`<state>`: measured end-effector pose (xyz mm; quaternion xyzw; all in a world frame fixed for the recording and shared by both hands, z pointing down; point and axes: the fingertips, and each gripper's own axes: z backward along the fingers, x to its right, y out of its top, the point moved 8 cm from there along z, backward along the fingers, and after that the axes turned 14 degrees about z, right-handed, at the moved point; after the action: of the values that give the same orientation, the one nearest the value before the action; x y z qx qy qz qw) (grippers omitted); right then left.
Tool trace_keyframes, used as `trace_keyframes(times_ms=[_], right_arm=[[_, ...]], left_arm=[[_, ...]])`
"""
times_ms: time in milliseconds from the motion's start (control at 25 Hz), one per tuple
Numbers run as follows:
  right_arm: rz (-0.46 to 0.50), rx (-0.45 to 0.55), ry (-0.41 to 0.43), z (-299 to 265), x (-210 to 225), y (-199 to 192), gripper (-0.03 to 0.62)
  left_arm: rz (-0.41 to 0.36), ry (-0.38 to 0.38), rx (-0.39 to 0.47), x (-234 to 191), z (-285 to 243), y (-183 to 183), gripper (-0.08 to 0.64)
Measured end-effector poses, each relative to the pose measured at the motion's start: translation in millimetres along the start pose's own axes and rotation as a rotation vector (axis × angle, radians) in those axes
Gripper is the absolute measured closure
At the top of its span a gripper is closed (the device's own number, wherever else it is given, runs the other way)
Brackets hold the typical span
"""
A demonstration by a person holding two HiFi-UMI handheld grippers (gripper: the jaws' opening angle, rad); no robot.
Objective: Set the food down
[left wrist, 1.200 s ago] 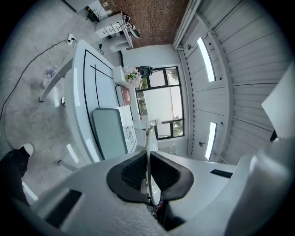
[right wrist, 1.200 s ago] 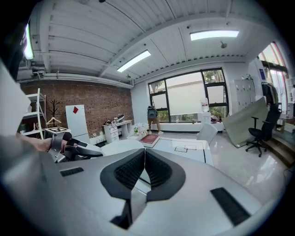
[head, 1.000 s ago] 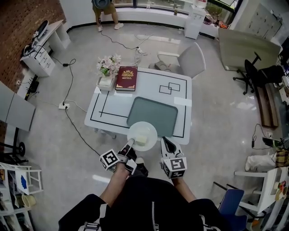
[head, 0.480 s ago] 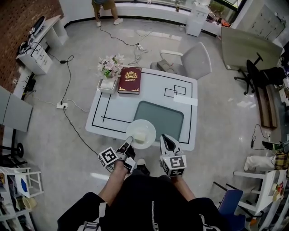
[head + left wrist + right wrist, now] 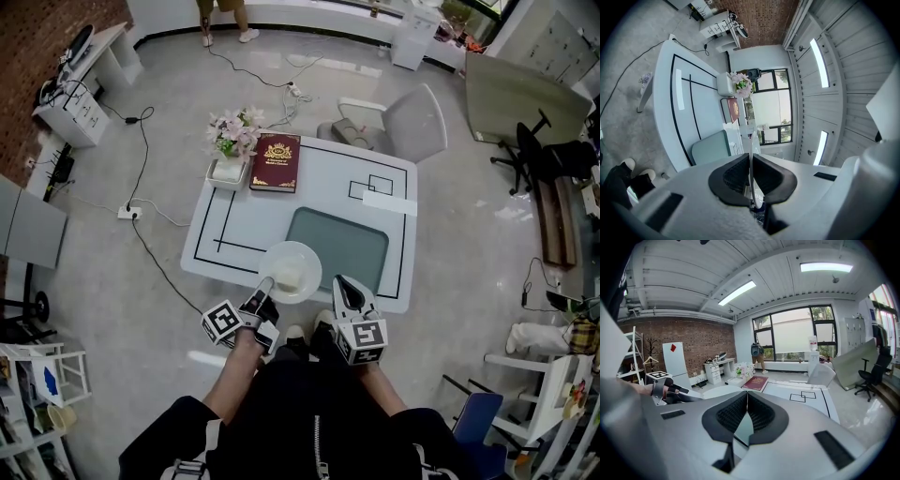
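- Your left gripper [image 5: 267, 285] is clamped on the near rim of the white plate [image 5: 296, 259]; in the left gripper view the thin rim runs edge-on between its closed jaws.
- The plate, with the pale block of food [image 5: 288, 279] on it, sits at the near edge of the table [image 5: 246, 211]. I cannot tell whether it rests there or hangs just above.
- Your right gripper [image 5: 340, 284] has its jaws pressed together with nothing in them, at the table's near edge, just beside the plate.
- On the table's near half lies a green mat [image 5: 342, 244].
- At the table's far left corner are a red book [image 5: 277, 162] and a flower box [image 5: 231, 139].
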<state>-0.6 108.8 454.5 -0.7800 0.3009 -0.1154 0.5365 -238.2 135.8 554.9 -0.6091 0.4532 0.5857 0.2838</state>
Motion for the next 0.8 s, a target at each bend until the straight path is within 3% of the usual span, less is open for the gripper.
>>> trace_keyframes(times_ms=[400, 800], right_arm=[[-0.019, 0.006, 0.027, -5, 0, -9, 0.583], [-0.048, 0.007, 0.04, -25, 40, -17, 0.583]], left_arm=[[0.0, -0.023, 0.02, 2, -6, -5, 0.541], [-0.019, 0.01, 0.05, 7, -40, -6, 0.541]])
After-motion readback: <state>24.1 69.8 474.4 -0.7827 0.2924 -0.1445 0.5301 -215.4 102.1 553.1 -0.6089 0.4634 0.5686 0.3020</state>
